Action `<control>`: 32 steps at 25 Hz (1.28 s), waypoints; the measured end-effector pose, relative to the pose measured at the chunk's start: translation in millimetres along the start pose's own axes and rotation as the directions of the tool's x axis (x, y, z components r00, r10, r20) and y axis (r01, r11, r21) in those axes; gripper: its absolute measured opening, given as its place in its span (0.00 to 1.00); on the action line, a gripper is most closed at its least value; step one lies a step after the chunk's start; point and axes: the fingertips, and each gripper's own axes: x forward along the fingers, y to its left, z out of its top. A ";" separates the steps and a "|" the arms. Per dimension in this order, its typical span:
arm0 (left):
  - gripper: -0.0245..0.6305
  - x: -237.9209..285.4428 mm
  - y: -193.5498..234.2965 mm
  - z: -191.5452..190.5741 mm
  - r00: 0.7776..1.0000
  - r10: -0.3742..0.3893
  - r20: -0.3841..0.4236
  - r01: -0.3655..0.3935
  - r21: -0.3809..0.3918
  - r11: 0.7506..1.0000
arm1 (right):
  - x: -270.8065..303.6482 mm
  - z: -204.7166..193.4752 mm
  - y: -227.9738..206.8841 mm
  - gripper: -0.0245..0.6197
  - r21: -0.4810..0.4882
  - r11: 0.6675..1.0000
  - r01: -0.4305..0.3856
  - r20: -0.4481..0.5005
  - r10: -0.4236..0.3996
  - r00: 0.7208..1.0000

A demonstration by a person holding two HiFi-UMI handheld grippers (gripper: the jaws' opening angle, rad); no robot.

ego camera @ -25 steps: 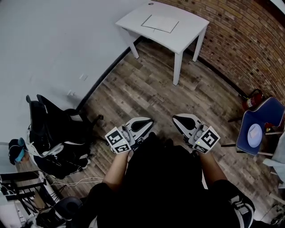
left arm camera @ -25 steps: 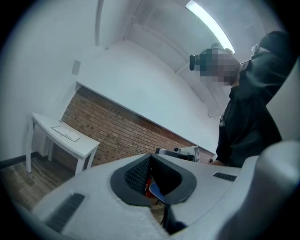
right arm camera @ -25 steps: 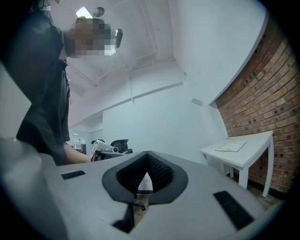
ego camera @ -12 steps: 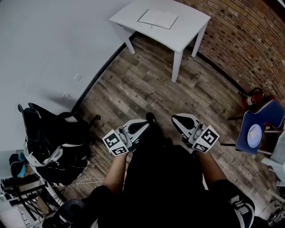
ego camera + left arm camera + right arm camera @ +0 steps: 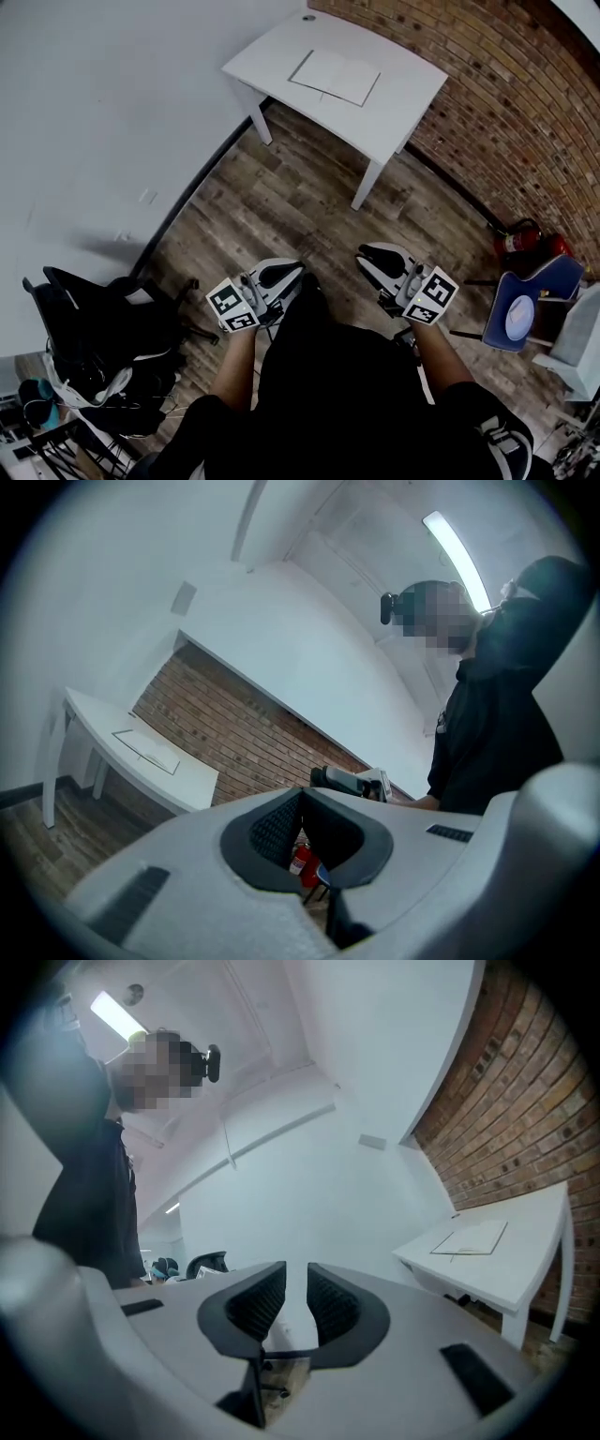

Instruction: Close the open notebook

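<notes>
You hold both grippers low in front of your body, pointing ahead toward the white table point(image 5: 405, 111). That looks like a carry pose for the approach, not a reach.

The left gripper point(image 5: 279, 275) has its jaws closed together with nothing between them. The right gripper point(image 5: 380, 261) has just been opening: there is a narrow gap between the pads and nothing in it. My guess is you're readying it for the cover, since neither gripper has work yet.

The open notebook point(image 5: 335, 76) lies flat on the table top, pages up, toward the far side near the white wall and well apart from both grippers. The task hasn't started and the notebook is untouched.

Around you:
- The brick wall point(image 5: 525, 112) is behind and to the right of the table.
- A red fire extinguisher point(image 5: 521, 240) stands at the foot of the brick wall.
- A blue chair point(image 5: 527, 302) is near your right side.
- A black office chair point(image 5: 98, 323) piled with dark stuff is on your left.

Plank floor point(image 5: 300, 202) lies between you and the table, and I see nothing standing on that stretch. The blue chair is the nearest thing to clip — keep the right elbow in. The table's front edge will likely set how close you can stand.
</notes>
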 end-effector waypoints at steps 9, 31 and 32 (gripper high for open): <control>0.06 -5.6 110.4 72.7 0.997 -0.063 -0.046 0.064 0.036 0.997 | 88.7 29.1 -82.4 0.15 0.012 0.998 0.063 -0.030 -0.063 0.998; 0.06 146.2 354.0 176.8 0.950 -0.148 -0.274 0.182 0.100 0.978 | 172.1 97.9 -362.6 0.17 0.090 0.970 0.224 0.013 -0.226 0.974; 0.06 154.7 365.0 179.6 0.947 -0.151 -0.282 0.186 0.100 0.978 | 174.7 100.5 -376.1 0.18 0.094 0.968 0.231 0.013 -0.234 0.972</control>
